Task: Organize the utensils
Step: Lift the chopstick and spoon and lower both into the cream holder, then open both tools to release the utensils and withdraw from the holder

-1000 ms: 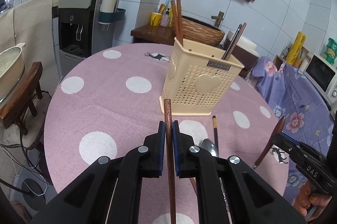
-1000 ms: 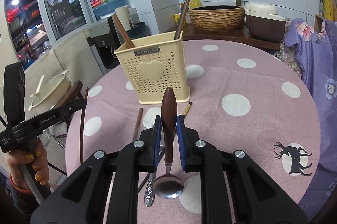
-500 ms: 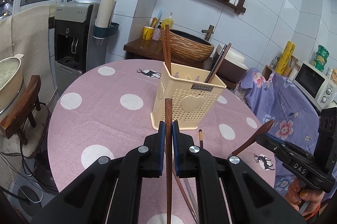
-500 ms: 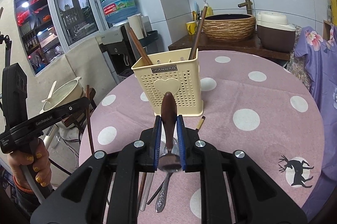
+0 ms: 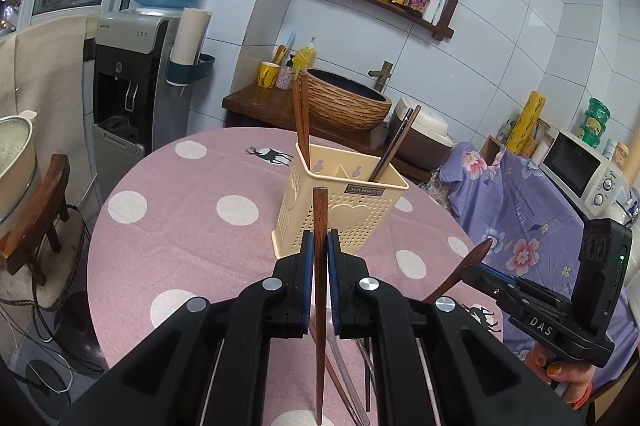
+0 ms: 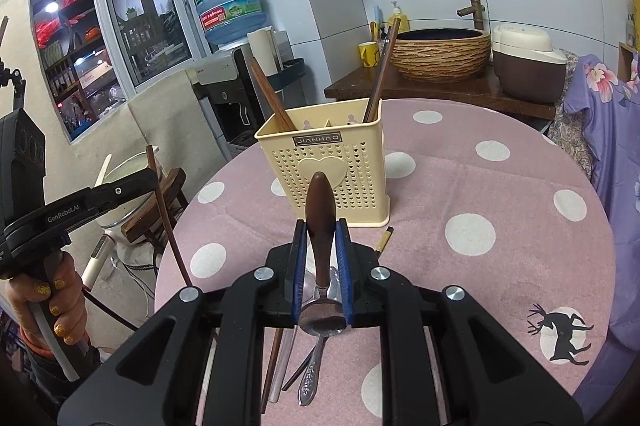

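Observation:
A cream perforated utensil holder [image 5: 340,202] stands upright on the pink polka-dot table [image 5: 180,226]; it also shows in the right wrist view [image 6: 324,166]. Brown chopsticks [image 5: 301,114] and dark utensils [image 5: 394,146] stick out of it. My left gripper [image 5: 319,246] is shut on a brown chopstick [image 5: 319,290], held upright above the table in front of the holder. My right gripper [image 6: 321,238] is shut on a spoon with a brown wooden handle [image 6: 320,222], bowl toward the camera. Several utensils [image 6: 308,366] lie on the table below the grippers.
A wooden stool with a pot [image 5: 24,186] stands left of the table. A water dispenser [image 5: 128,82], a counter with a woven basin [image 5: 344,102] and a rice cooker [image 6: 528,62] lie behind. A purple floral cloth [image 5: 520,210] is at the right.
Both grippers have risen higher above the table with their utensils. The holder now looks lower and farther in both views, and the loose utensils lie beneath the grippers.

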Tool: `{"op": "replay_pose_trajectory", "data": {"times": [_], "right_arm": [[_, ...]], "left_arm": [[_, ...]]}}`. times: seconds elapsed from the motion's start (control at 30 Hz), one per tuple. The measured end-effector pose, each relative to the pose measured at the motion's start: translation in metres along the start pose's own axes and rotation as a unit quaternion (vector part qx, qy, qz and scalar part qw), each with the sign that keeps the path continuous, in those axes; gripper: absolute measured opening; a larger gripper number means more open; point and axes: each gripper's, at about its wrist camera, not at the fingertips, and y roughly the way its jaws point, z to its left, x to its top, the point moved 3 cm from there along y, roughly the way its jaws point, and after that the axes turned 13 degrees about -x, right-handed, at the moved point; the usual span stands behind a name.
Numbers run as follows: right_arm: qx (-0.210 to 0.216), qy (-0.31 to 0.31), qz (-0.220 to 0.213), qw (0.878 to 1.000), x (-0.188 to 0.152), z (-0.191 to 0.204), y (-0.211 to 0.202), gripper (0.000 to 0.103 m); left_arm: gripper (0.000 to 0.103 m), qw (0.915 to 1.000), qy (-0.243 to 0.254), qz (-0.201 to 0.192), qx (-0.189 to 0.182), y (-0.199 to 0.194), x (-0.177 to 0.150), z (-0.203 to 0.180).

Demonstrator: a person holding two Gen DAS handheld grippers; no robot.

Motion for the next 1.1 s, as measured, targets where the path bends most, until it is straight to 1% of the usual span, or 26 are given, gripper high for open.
{"op": "replay_pose_trajectory", "data": {"times": [0.27, 0.37, 0.47, 0.53, 0.63, 0.67, 0.73, 0.8, 0.9, 0.93, 1.0, 1.1], "right_arm": [[0.005, -0.013, 0.004, 1.0, 0.01, 0.006, 0.002, 0.015], [0.009, -0.018, 0.001, 1.0, 0.021, 0.008, 0.0, 0.015], [0.015, -0.026, 0.001, 1.0, 0.036, 0.012, 0.001, 0.015], [0.014, -0.03, -0.004, 0.999, 0.048, 0.014, 0.001, 0.015], [0.012, -0.03, -0.015, 0.999, 0.077, 0.016, -0.001, 0.015], [0.012, -0.028, -0.019, 0.999, 0.089, 0.016, -0.002, 0.015], [0.01, -0.024, -0.034, 0.999, 0.115, 0.017, -0.005, 0.015], [0.002, -0.021, -0.052, 0.998, 0.141, 0.019, -0.008, 0.015], [-0.011, -0.013, -0.072, 0.997, 0.171, 0.019, -0.005, 0.015], [-0.016, -0.012, -0.075, 0.997, 0.178, 0.019, -0.002, 0.015], [-0.024, -0.007, -0.077, 0.997, 0.186, 0.019, 0.008, 0.015], [-0.04, -0.002, -0.081, 0.996, 0.187, 0.017, 0.026, 0.015]], "left_arm": [[0.008, 0.9999, 0.008, -0.009, -0.001, -0.004, 0.012, -0.002], [0.008, 0.9998, 0.012, -0.016, -0.003, -0.006, 0.024, -0.005], [0.008, 0.9997, 0.009, -0.018, -0.015, -0.005, 0.04, -0.006], [0.008, 0.9994, 0.014, -0.022, -0.021, -0.005, 0.056, -0.011], [0.008, 0.9986, 0.03, -0.039, -0.019, -0.007, 0.088, -0.023], [0.008, 0.9983, 0.034, -0.044, -0.018, -0.009, 0.096, -0.025], [0.008, 0.9973, 0.04, -0.06, -0.017, -0.01, 0.123, -0.032], [0.008, 0.9962, 0.042, -0.076, -0.011, -0.01, 0.149, -0.038], [0.008, 0.9933, 0.045, -0.106, 0.012, -0.006, 0.183, -0.043], [0.008, 0.9918, 0.05, -0.115, 0.025, -0.003, 0.191, -0.045], [0.008, 0.9909, 0.047, -0.122, 0.033, 0.007, 0.2, -0.044], [0.008, 0.9909, 0.04, -0.121, 0.044, 0.027, 0.197, -0.037]]}}
